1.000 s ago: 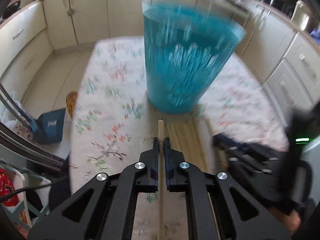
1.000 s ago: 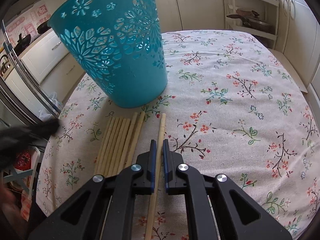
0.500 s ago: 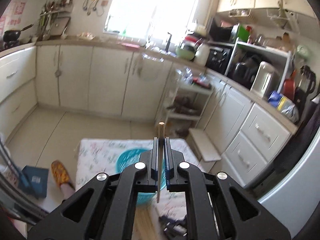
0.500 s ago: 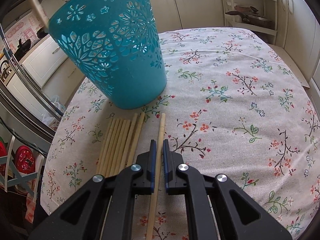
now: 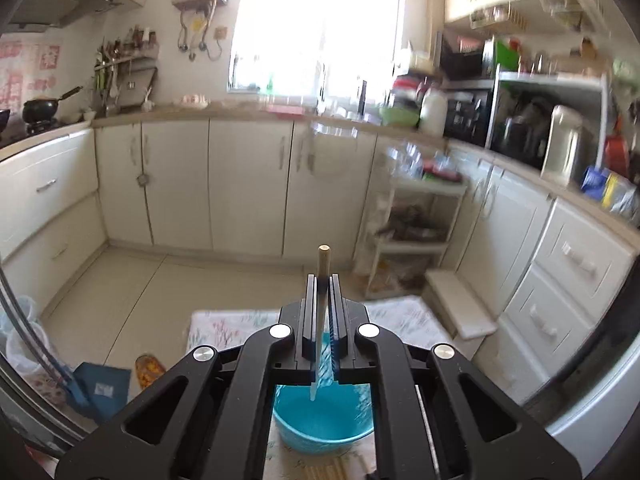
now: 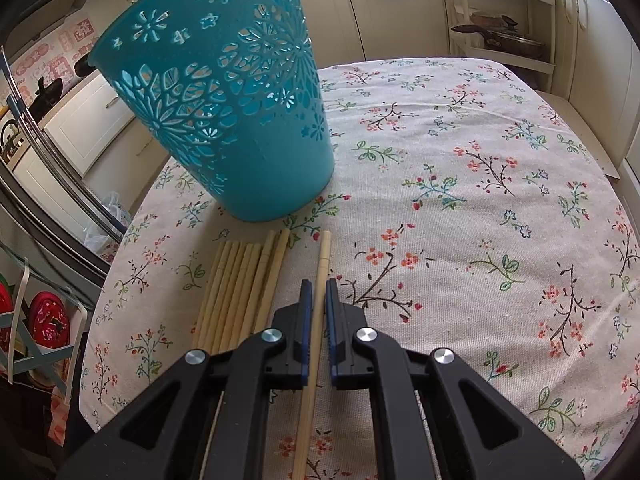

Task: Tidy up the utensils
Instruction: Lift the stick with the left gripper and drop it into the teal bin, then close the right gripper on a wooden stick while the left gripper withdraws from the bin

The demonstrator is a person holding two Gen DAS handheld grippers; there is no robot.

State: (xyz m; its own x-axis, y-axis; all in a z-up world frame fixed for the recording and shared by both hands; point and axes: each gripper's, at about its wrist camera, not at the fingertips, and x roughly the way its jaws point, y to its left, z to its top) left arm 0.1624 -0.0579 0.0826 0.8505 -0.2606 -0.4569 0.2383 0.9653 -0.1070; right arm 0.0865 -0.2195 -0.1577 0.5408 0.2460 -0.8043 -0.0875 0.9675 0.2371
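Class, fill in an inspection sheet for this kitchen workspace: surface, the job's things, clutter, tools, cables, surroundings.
Surface: flowered tablecloth, flat.
Job's things: teal basket upright; chopstick bundle lying before it.
Clutter: nothing seen on the cloth.
Tools: left tool shut on one chopstick, held above the basket; right tool shut on a single chopstick lying on the cloth.
Cables: nothing seen.
Surroundings: cream cabinets, crowded worktop.

Sunlit kitchen window, cream cabinets
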